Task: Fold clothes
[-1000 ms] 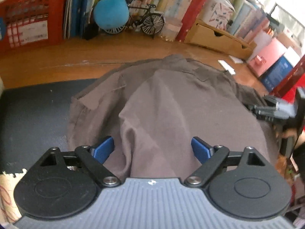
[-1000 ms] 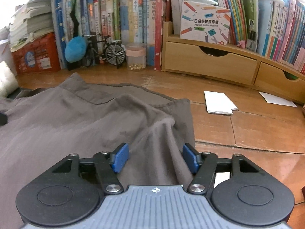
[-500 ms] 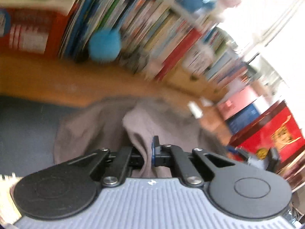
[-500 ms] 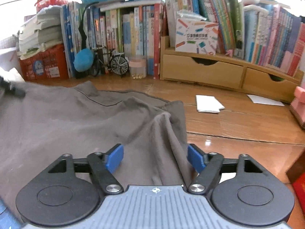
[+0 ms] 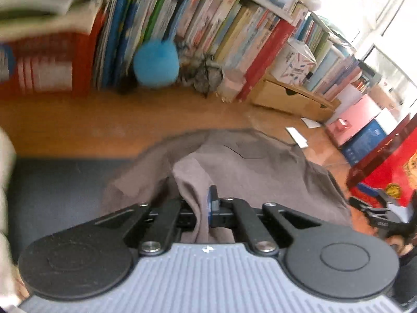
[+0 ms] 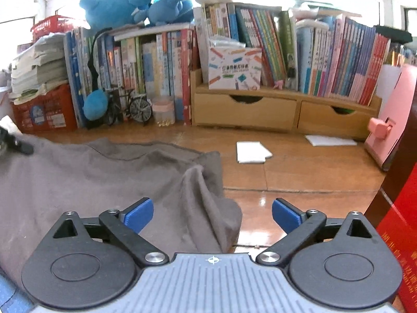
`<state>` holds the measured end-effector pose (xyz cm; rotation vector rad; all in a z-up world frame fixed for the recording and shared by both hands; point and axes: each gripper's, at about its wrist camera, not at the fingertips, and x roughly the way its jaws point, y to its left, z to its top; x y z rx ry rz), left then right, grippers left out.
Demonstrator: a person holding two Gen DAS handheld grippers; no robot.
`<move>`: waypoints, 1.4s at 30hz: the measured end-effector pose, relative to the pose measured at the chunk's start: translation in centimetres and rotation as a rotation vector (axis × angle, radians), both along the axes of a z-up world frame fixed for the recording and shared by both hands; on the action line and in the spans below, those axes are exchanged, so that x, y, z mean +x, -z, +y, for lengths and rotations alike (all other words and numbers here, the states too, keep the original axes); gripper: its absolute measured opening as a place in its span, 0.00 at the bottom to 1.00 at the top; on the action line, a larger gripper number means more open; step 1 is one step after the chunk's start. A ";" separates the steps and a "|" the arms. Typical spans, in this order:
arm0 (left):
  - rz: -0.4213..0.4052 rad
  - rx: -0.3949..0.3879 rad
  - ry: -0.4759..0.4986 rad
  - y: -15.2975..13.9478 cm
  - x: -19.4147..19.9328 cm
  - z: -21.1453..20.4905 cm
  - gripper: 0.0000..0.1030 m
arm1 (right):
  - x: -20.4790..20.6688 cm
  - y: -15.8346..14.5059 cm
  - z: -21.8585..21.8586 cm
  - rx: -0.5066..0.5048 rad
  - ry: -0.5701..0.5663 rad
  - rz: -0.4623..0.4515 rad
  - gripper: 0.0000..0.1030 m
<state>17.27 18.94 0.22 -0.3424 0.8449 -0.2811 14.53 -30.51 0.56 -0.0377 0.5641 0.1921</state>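
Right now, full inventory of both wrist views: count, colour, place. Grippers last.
grey-brown cloth garment: one, spread on the floor, part on the mat.
dark floor mat: one, under the garment's left side.
wooden floor: brown, bare on the right.
white folded paper: one, floor beyond the garment; a second sheet by the drawers.
wooden two-drawer shelf unit: one, tan, against the back, books on top.
rows of books: many, mixed colours, back wall.
blue plush toys: about two, on the books.
small model bicycle: one, dark, before the books.
red plastic crate: one, back left.
left gripper: shut on a garment fold.
right gripper: jaws have just been opening; garment fold between them, pads clear.
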 end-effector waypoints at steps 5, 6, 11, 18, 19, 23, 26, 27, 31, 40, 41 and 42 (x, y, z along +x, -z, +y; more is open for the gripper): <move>-0.024 0.130 -0.027 -0.5 -0.2 -1.4 0.00 | -0.3 -0.4 -0.1 0.041 0.019 -0.023 1.00; -0.037 0.150 -0.028 -0.5 -0.6 -1.6 0.00 | -0.4 -0.4 -0.1 0.053 0.011 -0.021 1.00; 0.075 0.281 -0.065 3.1 0.7 -2.5 0.00 | 0.2 0.5 0.3 0.085 -0.008 0.027 1.00; 0.071 0.292 -0.159 2.2 -1.2 -0.8 0.38 | -1.9 1.0 1.9 0.155 -0.131 0.016 0.98; 0.044 0.309 -0.189 1.2 -1.9 -0.5 0.39 | -1.9 0.8 2.3 0.178 -0.164 0.008 0.98; -0.064 0.221 -0.138 -2.1 -4.8 -1.7 0.45 | -0.1 0.4 5.3 0.276 -0.286 0.056 0.90; -0.094 0.166 0.041 -1.0 -6.9 -6.1 0.64 | 0.6 0.7 9.5 0.256 -0.402 0.101 0.85; -0.088 0.181 0.094 -0.1 -7.4 -7.8 0.65 | 0.4 0.9 11.3 0.205 -0.464 0.097 0.84; 0.021 0.363 0.128 5.5 -7.5 -11.2 0.61 | -0.2 3.3 14.4 -0.060 -0.509 0.116 0.82; 0.042 0.433 -0.070 6.9 -9.7 -4.4 0.70 | -0.3 3.8 2.6 -0.021 -0.221 0.124 0.87; 0.052 0.438 -0.096 6.8 -10.0 -3.7 0.73 | -0.6 3.6 1.9 -0.057 -0.179 0.122 0.89; 0.064 0.455 -0.127 6.5 -10.2 -3.2 0.73 | -0.9 3.1 1.3 -0.069 -0.149 0.124 0.86</move>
